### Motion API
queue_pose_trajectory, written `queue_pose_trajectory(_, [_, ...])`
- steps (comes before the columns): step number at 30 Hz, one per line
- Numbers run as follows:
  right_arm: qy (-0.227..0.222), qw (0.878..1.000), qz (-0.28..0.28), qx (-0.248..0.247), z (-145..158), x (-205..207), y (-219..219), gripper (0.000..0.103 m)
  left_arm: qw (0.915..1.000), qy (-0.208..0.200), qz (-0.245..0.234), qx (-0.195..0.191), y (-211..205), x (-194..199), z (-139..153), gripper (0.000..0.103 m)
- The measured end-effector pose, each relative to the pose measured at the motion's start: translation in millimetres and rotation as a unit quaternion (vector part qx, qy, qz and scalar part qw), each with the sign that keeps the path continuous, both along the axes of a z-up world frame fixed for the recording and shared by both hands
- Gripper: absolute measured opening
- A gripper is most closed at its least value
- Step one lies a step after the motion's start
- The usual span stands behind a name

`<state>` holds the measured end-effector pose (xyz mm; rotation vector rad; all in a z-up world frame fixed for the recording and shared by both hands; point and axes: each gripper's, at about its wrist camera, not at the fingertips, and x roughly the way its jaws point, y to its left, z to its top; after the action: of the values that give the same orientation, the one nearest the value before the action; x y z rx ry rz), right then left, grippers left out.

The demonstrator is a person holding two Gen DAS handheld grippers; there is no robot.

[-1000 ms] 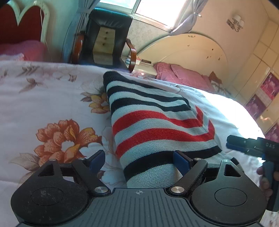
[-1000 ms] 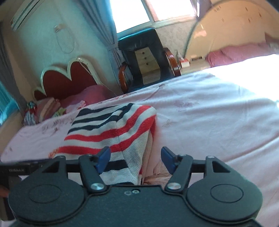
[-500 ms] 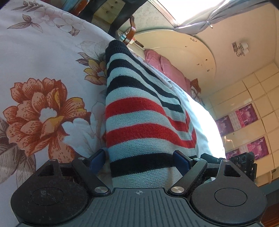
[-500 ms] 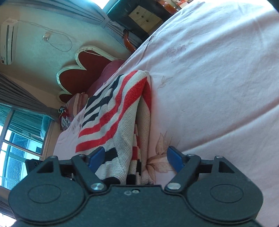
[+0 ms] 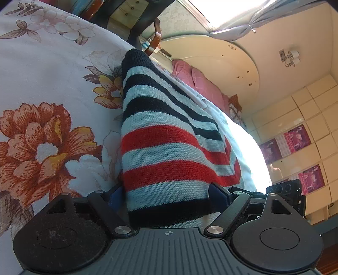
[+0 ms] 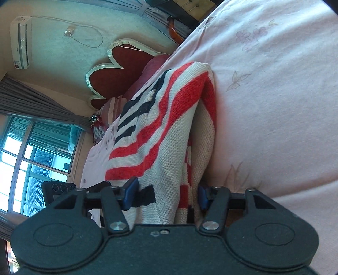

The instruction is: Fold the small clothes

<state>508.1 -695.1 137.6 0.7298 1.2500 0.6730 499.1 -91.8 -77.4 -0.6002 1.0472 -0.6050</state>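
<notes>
A small knitted sweater with black, white and red stripes lies folded on the bed, in the left wrist view [image 5: 166,148] and the right wrist view [image 6: 169,127]. My left gripper [image 5: 166,196] is open, its jaws wide on either side of the sweater's near end, which fills the gap between them. My right gripper [image 6: 166,195] is also open, with the sweater's near edge and its layered folds between its blue pads [image 6: 130,193]. Each gripper's body shows at the edge of the other's view, the right one in the left wrist view [image 5: 285,190].
The sweater lies on a floral bedsheet [image 5: 48,135], pale pink in the right wrist view [image 6: 274,95]. A dark armchair [image 5: 135,14] stands beyond the bed. A red headboard [image 6: 118,69] and pillows are at the bed's head. A second bed with pink pillows [image 5: 202,84] is behind.
Both grippers have tilted and pushed forward onto the sweater's near edge, so the cloth now sits deeper between the jaws. The right gripper's jaws have narrowed a little.
</notes>
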Motion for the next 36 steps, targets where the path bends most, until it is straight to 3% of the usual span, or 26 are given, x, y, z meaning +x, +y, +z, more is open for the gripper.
queue_pose_trajectory(2, [-0.01,1.0,0.002,0.0,1.5,-2.4,-1.0,0.053,1.0,0.001,0.001,0.001,3.8,-1.1,-0.5,0.073])
queue_pose_trajectory(5, [-0.019,1.0,-0.005,-0.009,2.0,-6.2,-5.8,0.045,1.0,-0.002,0.005,0.004,4.2,-1.9,-1.7,0.073])
queue_pose_trajectory(10, [-0.064,0.995,0.001,-0.073,17.0,-10.6,18.3,0.043,0.9977,-0.034,-0.004,0.059,-18.1,-6.1,10.3,0.074])
queue_pose_trajectory(13, [-0.093,0.989,0.014,-0.112,28.1,-17.9,28.6,0.037,0.996,-0.056,-0.004,0.069,-21.1,-11.8,14.3,0.057])
queue_pose_trajectory(17, [-0.107,0.987,0.015,-0.12,38.8,-24.2,30.6,0.034,0.9948,-0.078,0.001,0.066,-19.3,-21.9,23.8,0.049])
queue_pose_trajectory(25, [-0.166,0.974,0.038,-0.149,82.6,-52.4,48.0,0.033,0.9905,-0.121,-0.02,0.062,-22.4,-48.1,64.3,0.048])
queue_pose_trajectory(36, [-0.199,0.966,0.019,-0.161,127.8,-93.4,43.2,0.033,0.9873,-0.149,-0.035,0.044,-22.1,-99.6,102.4,0.048])
